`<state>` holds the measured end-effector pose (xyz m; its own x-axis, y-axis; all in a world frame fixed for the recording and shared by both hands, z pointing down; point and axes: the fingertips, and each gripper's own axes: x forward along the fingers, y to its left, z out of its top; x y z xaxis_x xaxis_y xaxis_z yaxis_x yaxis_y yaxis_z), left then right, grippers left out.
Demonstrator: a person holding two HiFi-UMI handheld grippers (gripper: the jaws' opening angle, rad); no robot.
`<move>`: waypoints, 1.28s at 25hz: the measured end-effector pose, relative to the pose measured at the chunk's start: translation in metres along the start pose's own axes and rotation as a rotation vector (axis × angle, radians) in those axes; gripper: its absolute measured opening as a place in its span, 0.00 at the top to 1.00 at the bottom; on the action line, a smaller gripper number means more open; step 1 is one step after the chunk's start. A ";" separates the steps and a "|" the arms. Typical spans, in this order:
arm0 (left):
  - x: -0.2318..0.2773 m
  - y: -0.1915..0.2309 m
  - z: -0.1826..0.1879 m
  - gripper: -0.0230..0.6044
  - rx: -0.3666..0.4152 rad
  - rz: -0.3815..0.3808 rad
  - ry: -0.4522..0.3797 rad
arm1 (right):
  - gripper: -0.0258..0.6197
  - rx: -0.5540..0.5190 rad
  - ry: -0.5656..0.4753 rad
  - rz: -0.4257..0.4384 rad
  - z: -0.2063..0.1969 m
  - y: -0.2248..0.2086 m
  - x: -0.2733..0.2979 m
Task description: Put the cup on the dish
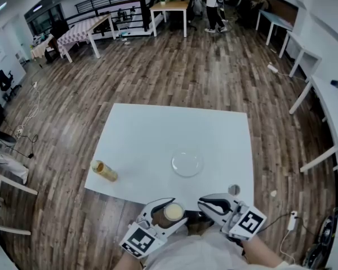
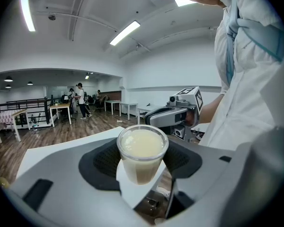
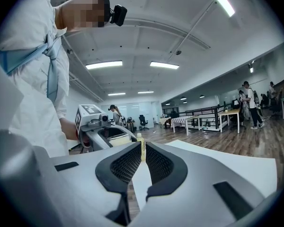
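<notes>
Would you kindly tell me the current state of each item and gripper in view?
Cup: upright, filled with pale liquid, gripped.
Dish: empty, on the table.
Bottle: upright near the table's left edge.
Left gripper: closed on the cup.
Right gripper: closed, empty.

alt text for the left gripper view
The left tongs grip a clear cup of creamy liquid between dark pads. Behind it are the right tongs, a person's white shirt and a white table in an open office.

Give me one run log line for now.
left gripper: shut on cup | right gripper: shut, empty | dish: empty on table | cup off dish
</notes>
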<state>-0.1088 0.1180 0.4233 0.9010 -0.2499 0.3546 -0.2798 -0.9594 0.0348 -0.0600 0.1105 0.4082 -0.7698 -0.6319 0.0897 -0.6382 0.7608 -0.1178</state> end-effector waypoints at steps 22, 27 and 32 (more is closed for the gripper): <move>0.042 -0.001 0.025 0.54 -0.044 0.043 -0.001 | 0.91 0.014 0.007 0.062 0.008 -0.042 -0.025; 0.066 0.002 0.033 0.54 -0.064 0.099 -0.008 | 0.91 0.012 0.021 0.126 0.007 -0.064 -0.036; 0.089 0.008 0.045 0.54 -0.089 0.159 -0.007 | 0.91 -0.011 0.039 0.201 0.010 -0.087 -0.043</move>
<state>-0.0158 0.0820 0.4134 0.8453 -0.3991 0.3553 -0.4470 -0.8925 0.0610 0.0288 0.0696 0.4052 -0.8811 -0.4613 0.1038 -0.4717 0.8727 -0.1263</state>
